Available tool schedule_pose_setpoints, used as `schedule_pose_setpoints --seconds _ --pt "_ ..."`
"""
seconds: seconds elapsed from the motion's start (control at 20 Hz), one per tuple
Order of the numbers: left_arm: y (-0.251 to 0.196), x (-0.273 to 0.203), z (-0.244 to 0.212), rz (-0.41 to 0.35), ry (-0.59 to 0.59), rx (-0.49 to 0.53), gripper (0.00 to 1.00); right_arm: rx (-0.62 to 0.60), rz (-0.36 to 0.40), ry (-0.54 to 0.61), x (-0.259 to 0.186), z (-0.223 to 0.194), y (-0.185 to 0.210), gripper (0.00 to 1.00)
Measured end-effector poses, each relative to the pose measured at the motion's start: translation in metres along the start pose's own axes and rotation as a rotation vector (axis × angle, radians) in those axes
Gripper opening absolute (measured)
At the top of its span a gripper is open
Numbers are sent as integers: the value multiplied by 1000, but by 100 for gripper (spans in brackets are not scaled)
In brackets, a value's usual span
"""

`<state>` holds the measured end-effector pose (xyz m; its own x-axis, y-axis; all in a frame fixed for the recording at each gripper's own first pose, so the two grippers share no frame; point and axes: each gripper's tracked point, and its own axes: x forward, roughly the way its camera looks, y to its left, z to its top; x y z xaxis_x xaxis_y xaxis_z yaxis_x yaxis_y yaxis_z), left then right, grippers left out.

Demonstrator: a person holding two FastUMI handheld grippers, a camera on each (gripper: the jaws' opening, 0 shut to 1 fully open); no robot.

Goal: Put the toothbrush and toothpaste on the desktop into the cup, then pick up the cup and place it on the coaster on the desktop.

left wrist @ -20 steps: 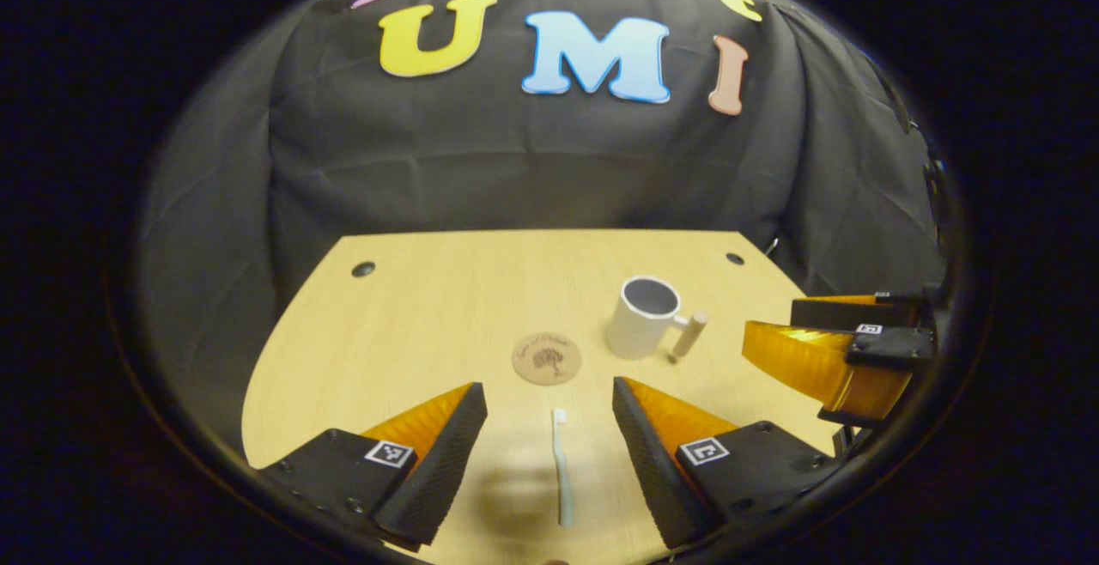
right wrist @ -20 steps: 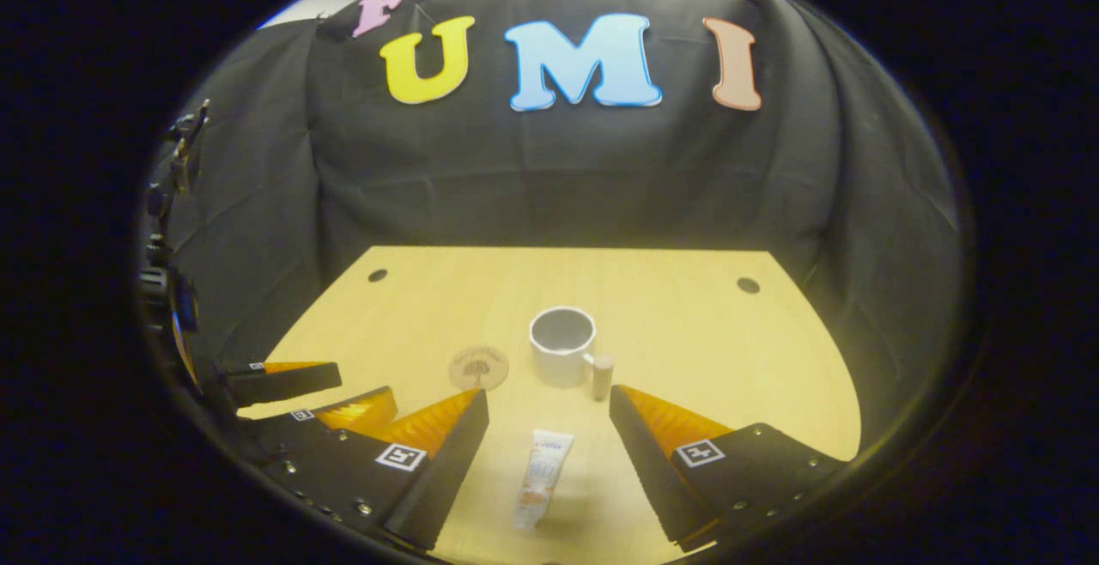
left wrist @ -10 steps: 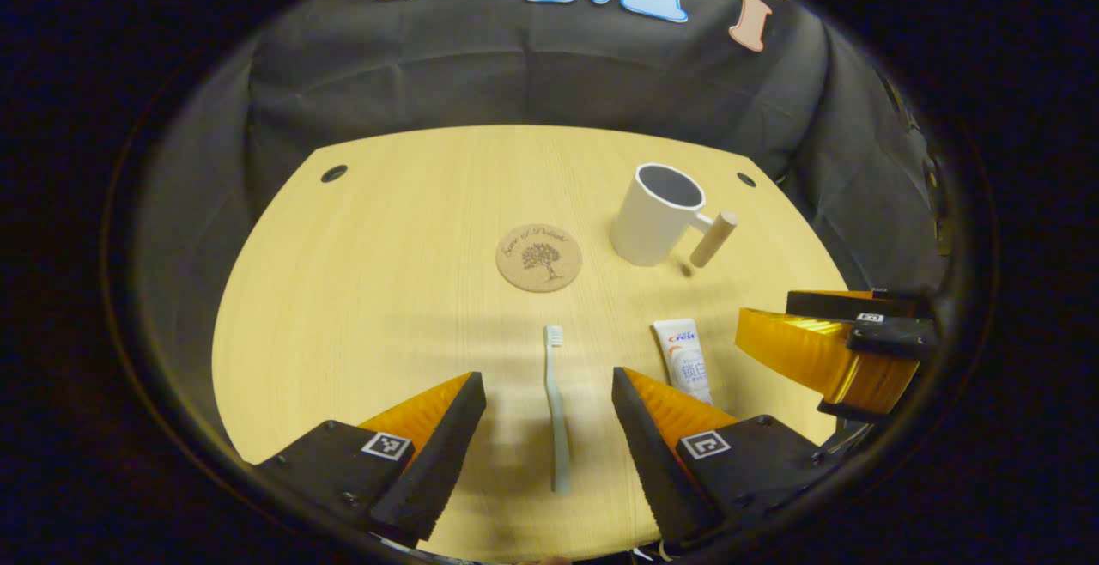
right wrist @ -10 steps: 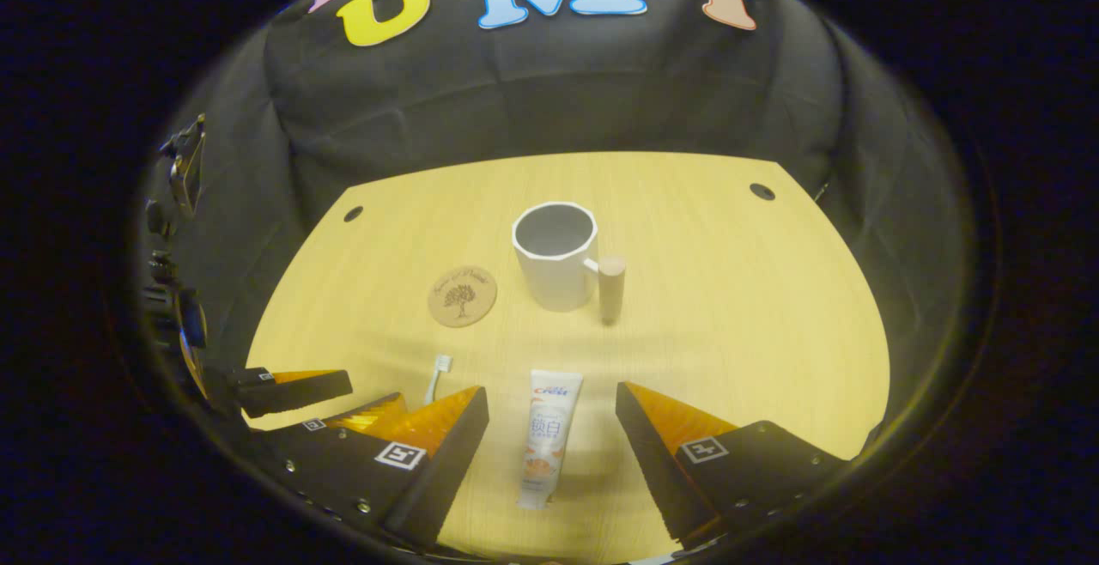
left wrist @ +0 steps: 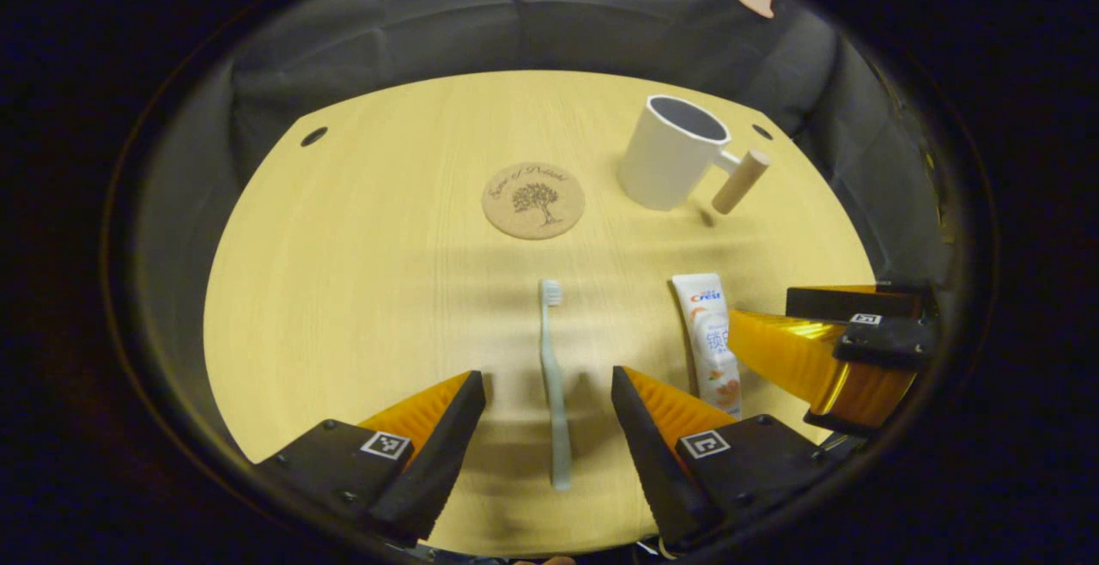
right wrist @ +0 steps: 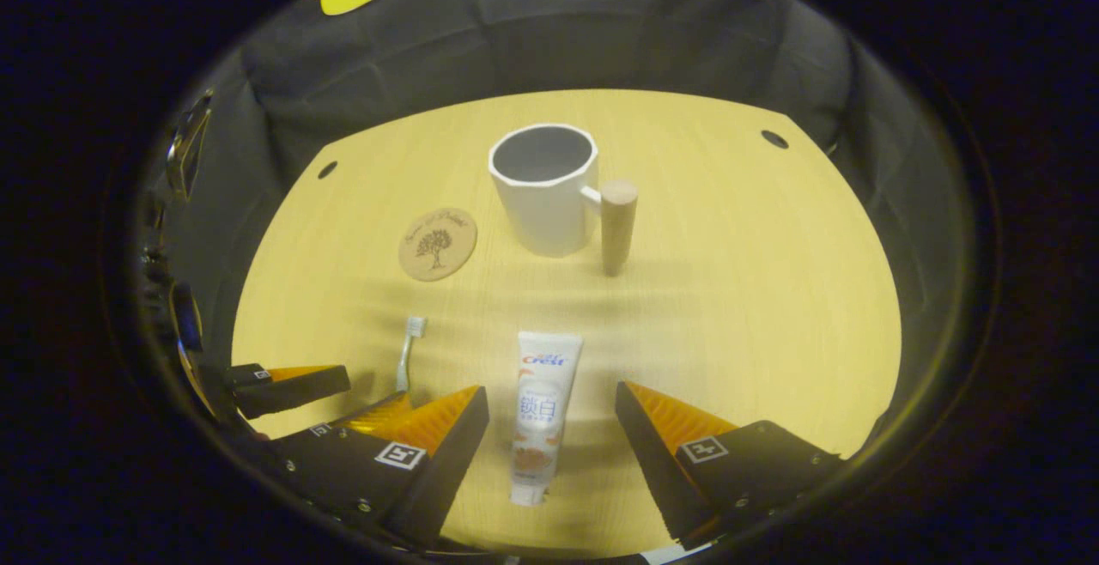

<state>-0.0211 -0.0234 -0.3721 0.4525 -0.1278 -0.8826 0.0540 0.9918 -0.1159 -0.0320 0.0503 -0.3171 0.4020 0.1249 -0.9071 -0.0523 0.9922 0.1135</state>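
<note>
Nothing done yet: toothbrush (left wrist: 554, 385) and toothpaste (right wrist: 538, 415) lie flat on the counter (left wrist: 343, 290) near side of the empty cup (right wrist: 543, 187), each between wide-spread fingers of left gripper (left wrist: 548, 428) and right gripper (right wrist: 551, 445); coaster (left wrist: 533, 200) left of cup, bare.

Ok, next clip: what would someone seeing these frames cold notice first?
Probably the white cup with its wooden handle, standing empty at the far side of the desktop, with the round cork coaster just to its left. Nearer, each gripper straddles its target with open jaws: the left gripper around the toothbrush, the right gripper around the toothpaste, both lying flat.
</note>
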Motion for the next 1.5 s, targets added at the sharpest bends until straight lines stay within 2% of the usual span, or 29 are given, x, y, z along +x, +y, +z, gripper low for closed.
schedule_pose_setpoints --seconds 0.1,0.2,0.35,0.45,0.55,0.6,0.7,0.85,0.9,0.95,1.0,1.05,1.15,1.2,1.25,1.35,1.4,1.45,1.5 --pt "1 9 -5 13 38 -14 100 -13 2 83 6 -15 1 93" --pt "3 16 -10 23 66 -32 98 -12 12 113 15 -21 6 94" --pt "3 23 -16 33 94 -51 98 -32 -14 144 24 -30 2 94" --pt "10 27 -21 73 114 -50 100 -32 -22 169 30 -34 0 94" --pt "10 26 -23 84 127 -24 93 -32 -34 193 36 -39 -3 94" --pt "10 27 -21 86 128 -11 93 -45 -63 199 37 -41 -10 94" --pt "12 29 -21 89 137 -23 92 -61 -73 191 40 -40 -9 91" --pt "17 26 -19 90 132 -39 94 -43 -90 241 38 -46 -9 92" --pt "19 27 -18 98 126 -38 89 -39 -94 240 39 -44 -9 94" --pt "21 27 -16 100 120 -40 82 -30 -104 248 37 -44 -10 88" --pt "24 25 -14 103 113 -40 74 -22 -100 248 38 -44 -9 75" --pt "25 25 -10 101 105 -37 55 -19 -99 256 37 -44 -8 69" --pt "24 25 -11 103 113 -25 21 -28 -92 265 39 -43 -9 40" --pt "23 25 -9 98 108 -18 22 -36 -96 265 40 -41 -11 39" --pt "23 24 -12 99 122 -17 12 -32 -96 277 33 -41 -11 31" --pt "22 27 -11 105 135 -27 8 -22 -82 269 38 -42 -10 18" --pt "21 28 -8 107 136 -19 8 -6 -74 262 40 -39 -13 18" --pt "21 27 -8 102 142 -12 8 33 -54 282 44 -44 -7 13" --pt "21 29 -7 101 139 -13 8 73 -43 252 40 -37 -7 7"
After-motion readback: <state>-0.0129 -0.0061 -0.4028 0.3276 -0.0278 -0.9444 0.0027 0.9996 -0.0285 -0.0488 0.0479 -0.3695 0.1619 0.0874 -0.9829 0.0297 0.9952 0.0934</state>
